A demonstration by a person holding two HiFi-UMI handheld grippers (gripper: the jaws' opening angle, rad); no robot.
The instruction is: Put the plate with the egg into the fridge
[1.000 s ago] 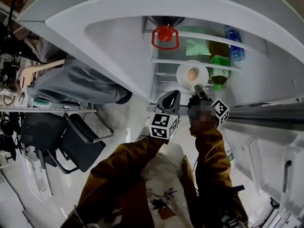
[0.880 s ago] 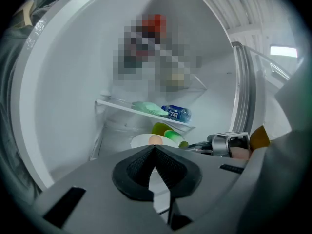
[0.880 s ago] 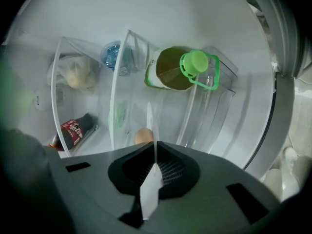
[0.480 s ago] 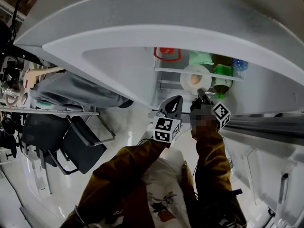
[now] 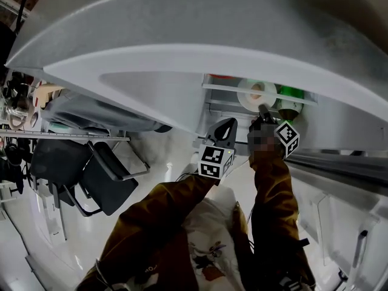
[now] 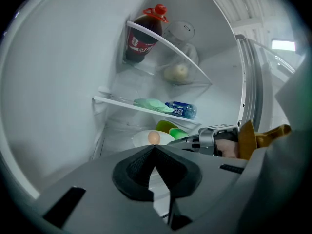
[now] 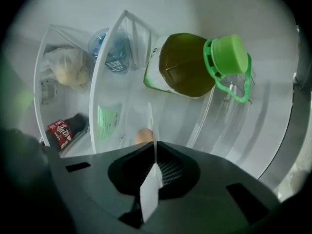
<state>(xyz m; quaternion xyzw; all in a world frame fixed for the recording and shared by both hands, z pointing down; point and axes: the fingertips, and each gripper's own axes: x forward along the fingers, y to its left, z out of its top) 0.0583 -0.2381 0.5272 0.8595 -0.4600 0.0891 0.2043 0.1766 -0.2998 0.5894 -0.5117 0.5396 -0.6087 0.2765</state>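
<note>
- Fridge (image 6: 58,82): door open, shelves part filled. Judged step: carrying the plate in to set it down.
- Glass shelf (image 6: 122,101): just above the plate's path. Advice: keep the load low beneath it.
- Green-capped bottle (image 7: 195,67): near the plate. Advice: steer away from it.
- Plate (image 6: 141,140): white, inside the compartment under that shelf; whether it rests on anything cannot be told. Advice: hold it level, lower it slowly and let go only once it is seated.
- Right gripper (image 7: 154,167): jaws nearly together, pinching the plate's near rim.
- Left gripper (image 6: 155,152): jaws closed, empty, held outside the compartment.
- Egg (image 6: 153,137): loose on the plate, likely to roll if tilted.
</note>
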